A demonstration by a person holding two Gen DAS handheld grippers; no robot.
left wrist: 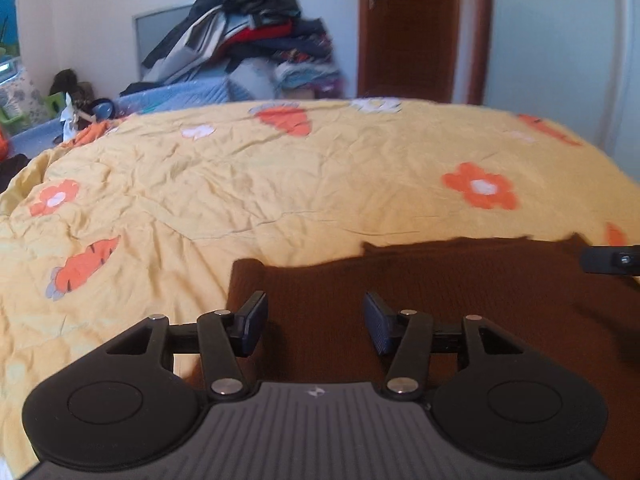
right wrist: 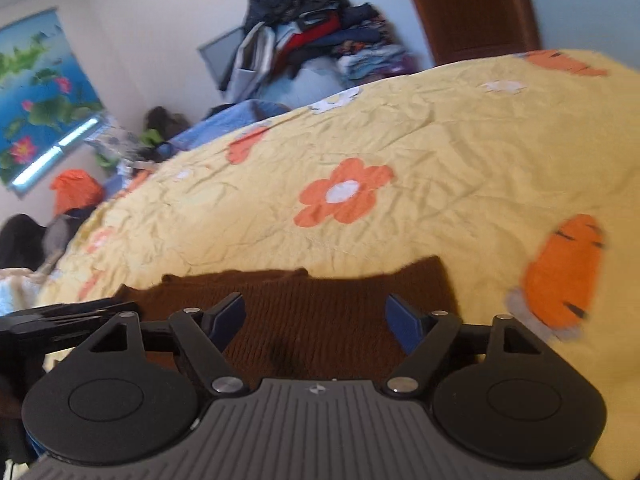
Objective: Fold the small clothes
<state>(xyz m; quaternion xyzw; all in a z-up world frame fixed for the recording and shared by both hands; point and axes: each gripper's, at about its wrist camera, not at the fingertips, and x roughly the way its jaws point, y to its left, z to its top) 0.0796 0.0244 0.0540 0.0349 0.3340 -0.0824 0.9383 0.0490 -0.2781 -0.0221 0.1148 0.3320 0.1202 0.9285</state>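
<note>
Yellow flower-and-carrot print bedspread carries a dark brown knitted garment laid flat for folding. Left tongs and right tongs both hover spread over it, pinching nothing.

The sweater lies flat on the bed. A clothes pile sits behind the bed.

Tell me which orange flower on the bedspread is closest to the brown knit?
The large orange flower with the white middle, straight beyond the brown knit; the other flowers lie farther up the bedspread.
</note>
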